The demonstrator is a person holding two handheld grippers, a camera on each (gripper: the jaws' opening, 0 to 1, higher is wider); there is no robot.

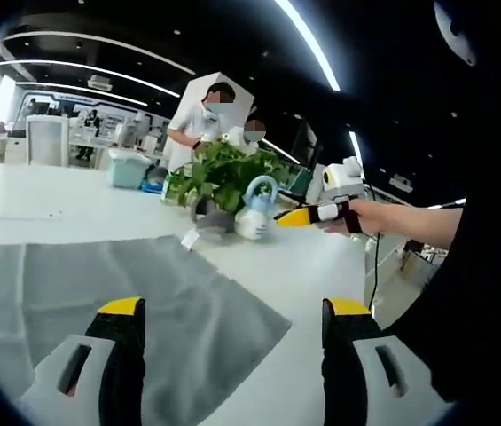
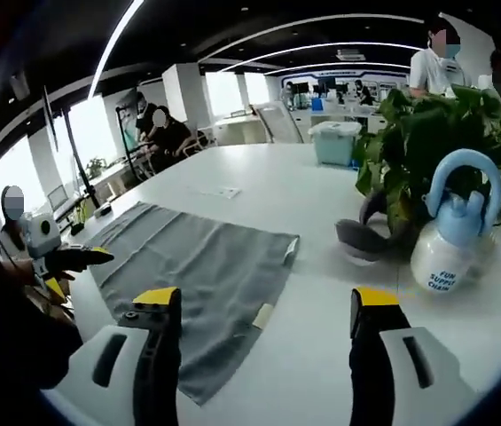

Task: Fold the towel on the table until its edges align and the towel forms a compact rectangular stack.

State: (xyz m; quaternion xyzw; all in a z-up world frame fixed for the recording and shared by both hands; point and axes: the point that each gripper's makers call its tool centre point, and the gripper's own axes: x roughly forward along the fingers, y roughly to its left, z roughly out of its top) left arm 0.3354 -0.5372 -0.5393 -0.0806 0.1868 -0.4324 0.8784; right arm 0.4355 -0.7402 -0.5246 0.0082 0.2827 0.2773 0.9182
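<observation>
Lying flat and unfolded on the white table (image 1: 73,191), the grey towel (image 1: 117,306) spreads from 9 o'clock toward the middle of the left gripper view, one corner pointing to about 4 o'clock. Left gripper (image 1: 232,355) hovers over that near corner, jaws wide apart, yellow tips up, nothing between them. Left jaw sits over cloth, right jaw over bare table.

At 2 o'clock in the same view the right gripper (image 1: 299,216) comes in, held in a hand (image 1: 370,216) with a dark sleeve behind; whether its jaws are parted is hard to judge from this angle. Just beyond it stand a leafy plant (image 1: 223,173) and a white bottle (image 1: 254,213) with a pale blue handle. A grey object, perhaps a pot or cloth, sits at the plant's base. Two people in white stand behind the plant at 12 o'clock.

In the right gripper view the towel (image 2: 197,271) lies at 9 to 7 o'clock, well apart from the plant (image 2: 436,133) and bottle (image 2: 454,240) at 3 o'clock. Right gripper (image 2: 268,355) is spread wide and empty, left jaw over the towel's near edge, right jaw over table (image 2: 321,355). A small pale tag shows at the towel's edge. Left gripper (image 2: 77,257) appears at 9 o'clock beside the towel's far side.
</observation>
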